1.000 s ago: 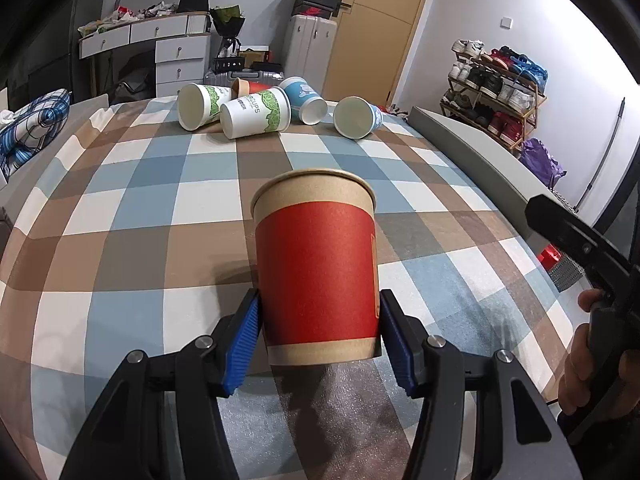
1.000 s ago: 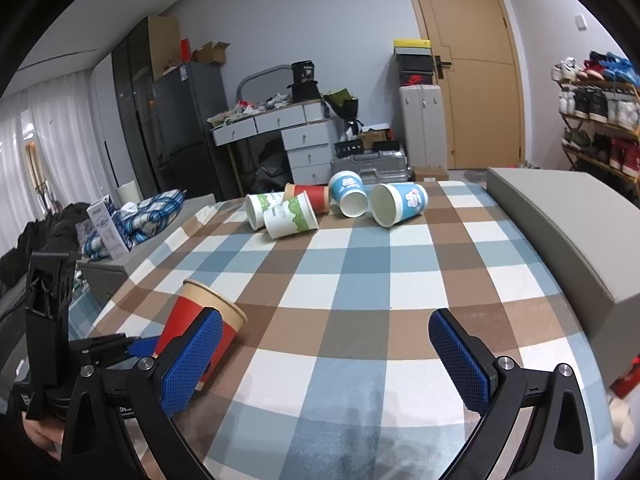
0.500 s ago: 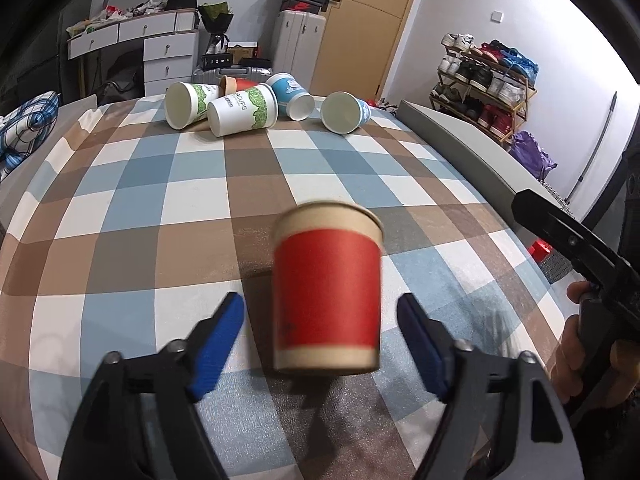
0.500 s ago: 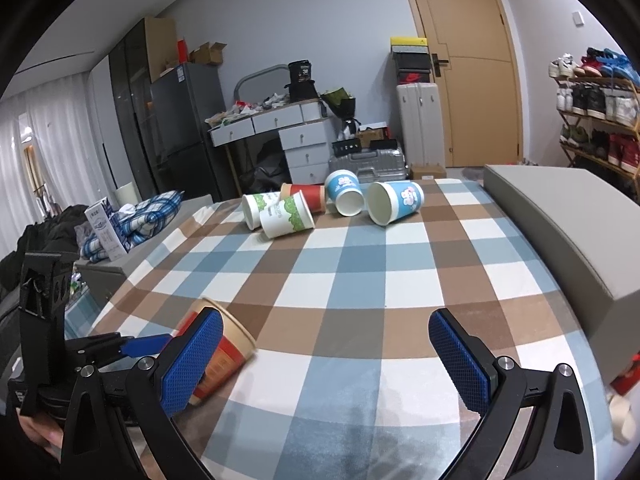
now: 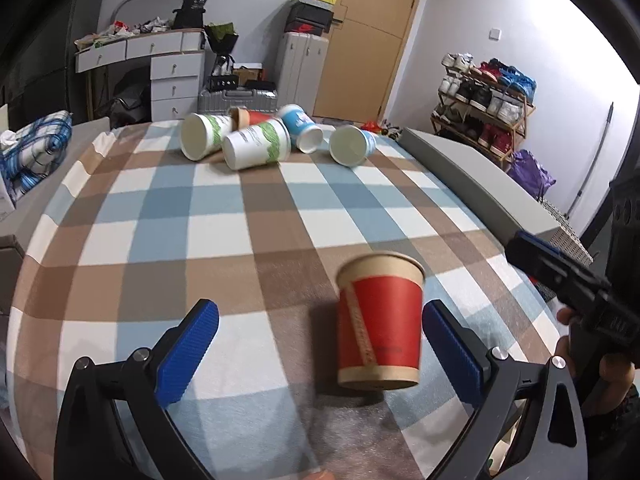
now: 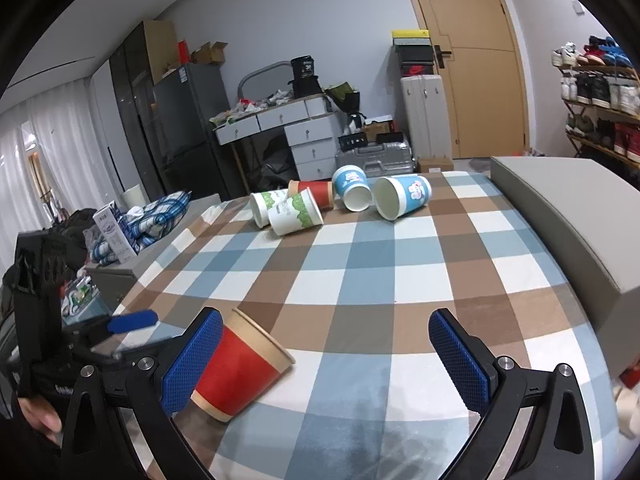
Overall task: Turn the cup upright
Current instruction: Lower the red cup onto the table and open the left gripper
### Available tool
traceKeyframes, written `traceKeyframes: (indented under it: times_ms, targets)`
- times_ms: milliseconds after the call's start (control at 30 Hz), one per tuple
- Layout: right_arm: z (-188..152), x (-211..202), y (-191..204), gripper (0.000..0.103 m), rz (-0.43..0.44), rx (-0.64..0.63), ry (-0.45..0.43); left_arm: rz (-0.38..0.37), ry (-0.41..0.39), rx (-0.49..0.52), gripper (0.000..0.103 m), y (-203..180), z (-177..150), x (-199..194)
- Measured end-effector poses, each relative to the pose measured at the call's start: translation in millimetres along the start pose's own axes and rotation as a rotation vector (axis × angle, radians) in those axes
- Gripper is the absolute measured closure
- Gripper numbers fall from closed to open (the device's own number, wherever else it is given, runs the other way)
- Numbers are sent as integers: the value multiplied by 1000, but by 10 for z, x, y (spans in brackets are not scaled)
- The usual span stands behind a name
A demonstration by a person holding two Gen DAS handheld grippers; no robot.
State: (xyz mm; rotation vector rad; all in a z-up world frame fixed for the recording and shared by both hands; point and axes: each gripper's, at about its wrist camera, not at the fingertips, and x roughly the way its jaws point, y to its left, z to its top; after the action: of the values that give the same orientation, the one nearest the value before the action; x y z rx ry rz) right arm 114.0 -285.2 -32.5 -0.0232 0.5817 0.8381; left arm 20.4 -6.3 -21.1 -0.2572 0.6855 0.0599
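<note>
Hidden: red cup is blurred in the left view; its base edge is hard to read, seemingly upright on the checked cloth.
Left gripper: jaws wide apart, holding nothing; cup near its right finger, not touching.
Right gripper: wide open, empty.
Far end: 5 cups lie tipped over.

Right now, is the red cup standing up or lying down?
Standing up. The red cup sits on its base on the checked tablecloth, open rim facing up, between the open left gripper fingers, which do not touch it.
</note>
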Motion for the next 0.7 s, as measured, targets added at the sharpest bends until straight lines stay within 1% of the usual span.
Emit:
traceKeyframes:
  times_ms: [167,300,367,533,700]
  targets:
    - [9,44,71,0,38,7,28,13,-27,0,4,125,86,-77]
    - [44,110,152,0,50,7,67,35,-54,13,3,212,103,-171]
    - [76,160,184,0,54,10,94,59,-74,18,3,253,100,-210]
    - [177,291,203,0,68,54,145,76,-80,26,3,296,131,-184]
    - [214,408,221,0,59,89,170,85,-69,37,3,318,122,-138]
